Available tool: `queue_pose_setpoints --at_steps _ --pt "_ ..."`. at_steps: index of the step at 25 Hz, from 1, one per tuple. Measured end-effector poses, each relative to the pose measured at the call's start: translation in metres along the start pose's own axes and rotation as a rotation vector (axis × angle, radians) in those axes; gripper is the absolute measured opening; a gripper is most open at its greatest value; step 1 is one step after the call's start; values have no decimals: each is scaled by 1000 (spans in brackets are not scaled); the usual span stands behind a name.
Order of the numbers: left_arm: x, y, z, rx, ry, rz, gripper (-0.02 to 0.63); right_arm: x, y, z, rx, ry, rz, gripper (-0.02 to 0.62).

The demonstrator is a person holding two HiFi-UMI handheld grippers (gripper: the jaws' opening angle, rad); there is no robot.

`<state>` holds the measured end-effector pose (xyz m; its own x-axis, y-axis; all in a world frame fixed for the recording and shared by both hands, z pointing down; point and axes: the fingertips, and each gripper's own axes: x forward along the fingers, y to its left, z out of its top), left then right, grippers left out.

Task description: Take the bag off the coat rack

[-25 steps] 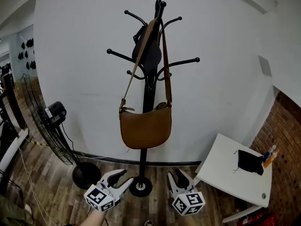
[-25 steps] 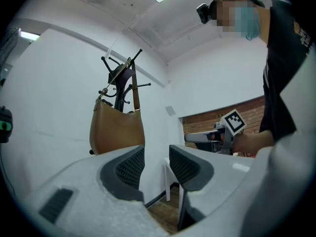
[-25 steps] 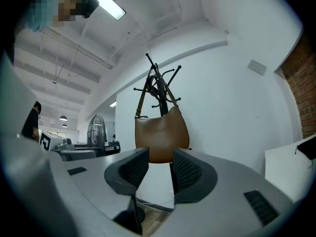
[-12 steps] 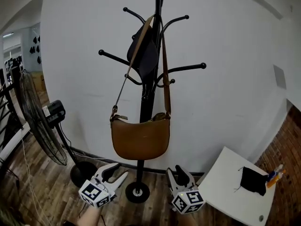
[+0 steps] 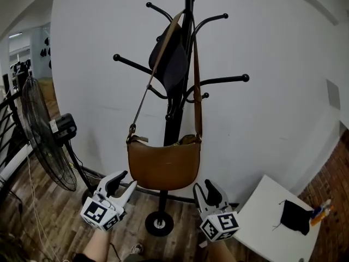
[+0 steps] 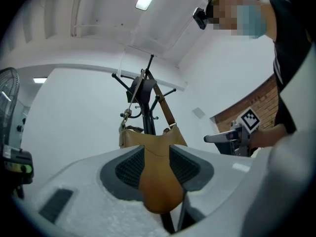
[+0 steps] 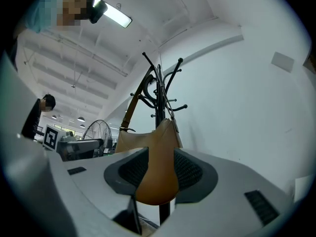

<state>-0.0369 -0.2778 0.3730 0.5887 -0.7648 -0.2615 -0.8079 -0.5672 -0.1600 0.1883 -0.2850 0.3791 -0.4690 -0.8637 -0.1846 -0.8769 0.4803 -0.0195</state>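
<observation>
behind the bag (image 5: 163, 165) the rack's pole (image 5: 162, 203) hides; left tool (image 5: 130, 178), right tool (image 5: 202, 184) released.

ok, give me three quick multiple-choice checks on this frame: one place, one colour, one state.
1. The brown shoulder bag hangs:
A. on the floor fan
B. by its strap from the top of the coat rack
C. on the white table

2. The coat rack is:
A. white
B. red
C. black

3. The two grippers are:
A. both open, clear of the bag
B. both shut on the strap
C. left shut on the bag, right open

Answers:
1 B: the strap loops over the rack's top hooks.
2 C: the pole and the hooks are black.
3 A: the left gripper and the right gripper have their jaws apart, low in front of the bag.
</observation>
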Motion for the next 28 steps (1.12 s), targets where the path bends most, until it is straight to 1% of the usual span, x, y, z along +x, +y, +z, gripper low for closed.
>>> queue_pose_setpoints --at_steps 3,11,14,16,20,23,28 --pt "9 20 12 21 -21 12 152 16 -4 11 -24 -23 -11 143" --pt "39 56 38 76 -65 -10 179 54 -13 42 -75 -88 -59 144" --pt "49 68 51 113 -89 -15 183 70 -14 56 -116 -116 -63 144" --pt "55 73 61 145 -107 -20 183 79 -15 67 -153 -132 -68 144" --pt "69 76 69 180 -95 -55 187 95 -19 85 -203 -160 -87 144" --pt "80 78 81 195 -130 -58 198 104 -21 96 -221 -180 -97 144" --pt "93 82 78 218 -87 -79 218 122 -20 109 -260 -199 -97 144"
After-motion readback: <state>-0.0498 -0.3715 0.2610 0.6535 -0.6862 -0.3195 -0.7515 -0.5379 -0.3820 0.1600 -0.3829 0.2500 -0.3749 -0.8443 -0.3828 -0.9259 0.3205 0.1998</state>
